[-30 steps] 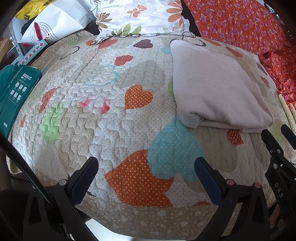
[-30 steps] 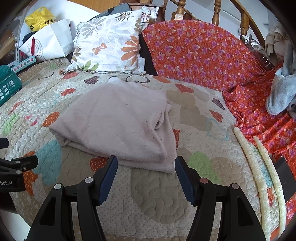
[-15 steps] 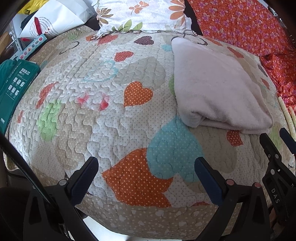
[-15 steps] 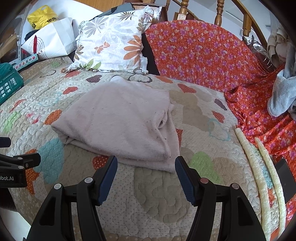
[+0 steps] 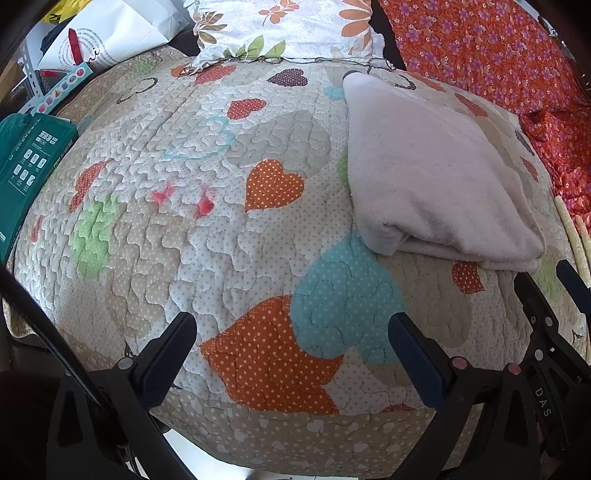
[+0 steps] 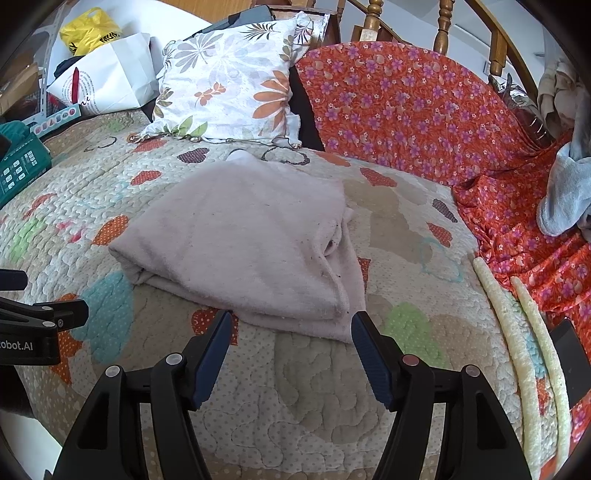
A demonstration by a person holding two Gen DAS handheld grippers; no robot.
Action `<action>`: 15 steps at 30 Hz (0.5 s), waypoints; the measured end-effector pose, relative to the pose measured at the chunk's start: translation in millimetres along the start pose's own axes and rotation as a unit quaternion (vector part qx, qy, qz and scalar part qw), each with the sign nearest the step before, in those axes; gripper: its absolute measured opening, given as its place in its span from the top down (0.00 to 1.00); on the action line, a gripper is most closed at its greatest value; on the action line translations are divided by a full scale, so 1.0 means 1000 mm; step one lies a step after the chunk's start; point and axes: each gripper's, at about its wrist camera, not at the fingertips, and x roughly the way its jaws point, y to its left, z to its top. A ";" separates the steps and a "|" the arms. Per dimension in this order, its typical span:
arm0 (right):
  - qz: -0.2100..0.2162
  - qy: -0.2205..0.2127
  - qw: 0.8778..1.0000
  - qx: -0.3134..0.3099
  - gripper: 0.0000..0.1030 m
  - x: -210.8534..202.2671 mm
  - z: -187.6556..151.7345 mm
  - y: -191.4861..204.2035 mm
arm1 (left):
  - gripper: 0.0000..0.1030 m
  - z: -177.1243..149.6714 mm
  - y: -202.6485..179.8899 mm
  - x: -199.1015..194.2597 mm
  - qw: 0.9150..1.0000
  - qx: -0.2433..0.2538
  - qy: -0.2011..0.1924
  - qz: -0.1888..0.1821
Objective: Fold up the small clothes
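Setting: domestic bedroom. Evidence: bed covered by a quilted heart-patterned bedspread [image 6: 303, 398]; floral pillow [image 6: 232, 81] at its head; orange flowered sheet [image 6: 399, 110] over the far side; turned wooden headboard spindles [image 6: 441, 26] behind; white paper shopping bag [image 6: 110, 81] and yellow plastic bag [image 6: 88, 35] stored alongside.

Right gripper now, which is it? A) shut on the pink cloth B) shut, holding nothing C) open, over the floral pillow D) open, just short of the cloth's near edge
D: the right gripper has its jaws spread wide and empty, just short of the near edge of the folded pink cloth on the quilt.
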 end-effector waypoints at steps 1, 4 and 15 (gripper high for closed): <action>0.000 0.000 1.000 0.000 0.30 0.000 0.000 0.000 | 0.00 0.000 0.000 0.000 1.000 0.000 0.000 0.000; 0.000 0.000 1.000 0.000 0.30 0.000 0.000 0.000 | 0.00 0.000 0.000 0.000 1.000 0.000 0.000 0.000; 0.004 -0.001 1.000 -0.006 0.29 -0.001 0.001 0.005 | 0.00 0.006 -0.004 0.001 1.000 0.000 0.002 -0.005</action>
